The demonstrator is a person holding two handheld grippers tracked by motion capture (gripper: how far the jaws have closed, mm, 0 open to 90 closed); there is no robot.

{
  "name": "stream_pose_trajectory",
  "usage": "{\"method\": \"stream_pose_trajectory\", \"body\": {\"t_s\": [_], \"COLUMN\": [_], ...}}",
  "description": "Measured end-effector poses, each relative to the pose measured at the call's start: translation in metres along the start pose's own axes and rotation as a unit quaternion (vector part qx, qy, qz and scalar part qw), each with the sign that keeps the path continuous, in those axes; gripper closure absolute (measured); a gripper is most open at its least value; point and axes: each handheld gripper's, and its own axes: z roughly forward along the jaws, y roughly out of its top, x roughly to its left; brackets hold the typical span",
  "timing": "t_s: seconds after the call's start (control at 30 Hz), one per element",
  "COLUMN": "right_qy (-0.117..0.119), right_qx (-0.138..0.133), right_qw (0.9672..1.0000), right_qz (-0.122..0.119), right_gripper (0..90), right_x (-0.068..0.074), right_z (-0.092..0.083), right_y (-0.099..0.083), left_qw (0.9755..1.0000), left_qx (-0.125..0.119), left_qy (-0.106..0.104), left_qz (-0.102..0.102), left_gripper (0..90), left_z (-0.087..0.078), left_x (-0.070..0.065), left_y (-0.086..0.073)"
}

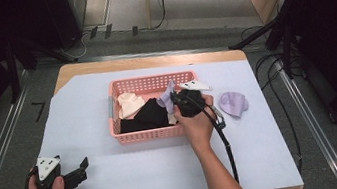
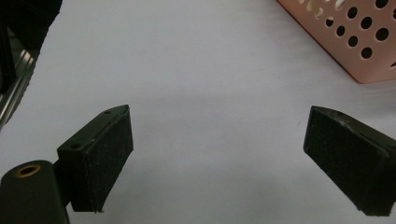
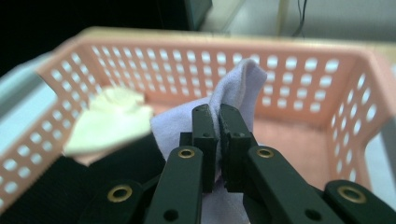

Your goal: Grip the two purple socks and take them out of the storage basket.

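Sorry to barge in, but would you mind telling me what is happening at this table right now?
A person is sorting small cloth pieces with two hand-held grippers. The right gripper is clamped on a lilac cloth inside the pink perforated basket, which also holds a cream cloth and a black cloth. Another lilac cloth lies on the white table cover to the basket's right. The left gripper rests open near the table's front left corner, holding nothing.

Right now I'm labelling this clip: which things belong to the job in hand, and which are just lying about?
In the job:
- lilac cloth, pinched by the right gripper
- pink basket
- second lilac cloth, on the table outside the basket

Lying about:
- cream cloth and black cloth in the basket
- left gripper, open
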Motion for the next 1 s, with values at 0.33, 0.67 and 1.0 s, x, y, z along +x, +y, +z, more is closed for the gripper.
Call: {"method": "stream_pose_trajectory", "body": {"t_s": [0.33, 0.67, 1.0], "right_qy": [0.018, -0.014, -0.052], "right_qx": [-0.113, -0.186, -0.21], "right_qw": [0.9927, 0.9818, 0.9763], "right_qz": [-0.037, -0.038, -0.013], "right_gripper": [86.8, 86.7, 86.6], "right_x": [0.001, -0.014, -0.053], "right_z": [-0.018, -0.038, -0.06], "right_y": [0.008, 0.019, 0.018], "left_qw": [1.0, 1.0, 1.0], "left_qx": [-0.004, -0.004, -0.005], "left_qy": [0.001, 0.001, 0.002], "left_qz": [-0.001, -0.001, 0.001], "left_gripper": [9.2, 9.2, 9.3], "left_z": [-0.001, -0.001, -0.001], "left_x": [0.0, 0.0, 0.0], "left_y": [0.0, 0.0, 0.0]}}
